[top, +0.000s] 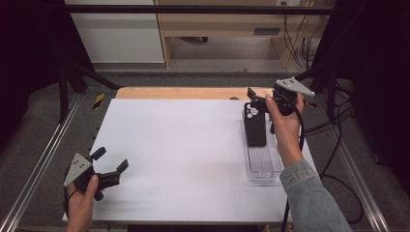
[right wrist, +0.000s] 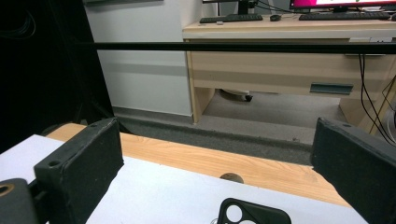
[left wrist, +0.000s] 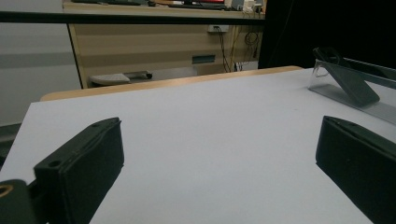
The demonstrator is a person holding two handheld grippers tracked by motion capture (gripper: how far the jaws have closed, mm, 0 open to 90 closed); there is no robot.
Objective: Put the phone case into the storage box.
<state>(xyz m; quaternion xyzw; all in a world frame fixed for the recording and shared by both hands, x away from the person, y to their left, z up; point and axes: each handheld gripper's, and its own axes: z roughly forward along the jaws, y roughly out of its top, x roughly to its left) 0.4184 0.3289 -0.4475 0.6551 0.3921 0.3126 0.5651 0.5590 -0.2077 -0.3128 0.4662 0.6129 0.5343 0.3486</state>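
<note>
The black phone case lies at the far right of the white table top, propped at the far end of a clear plastic tray so that it slopes up from the tray's ribbed floor toward the back of the table. It is a dark, matte, long rectangle with rounded corners, and its upper end carries a raised camera block with several round openings; in the right gripper view that block shows at the bottom edge as a rounded black frame around a circular hole, lying on the white surface just in front of the wooden strip at the table's far edge. In the left gripper view the case is seen from the side as a dark slab leaning against the transparent end wall of the tray. The right gripper is held in the person's right hand above the far end of the case, its jaws spread wide with nothing between them, pointing across toward the left. The left gripper sits in the left hand at the near left corner of the table, well apart from the tray, its jaws also wide apart and empty, with bare white table between them. Beyond the table stand a wooden desk and some hanging cables.
</note>
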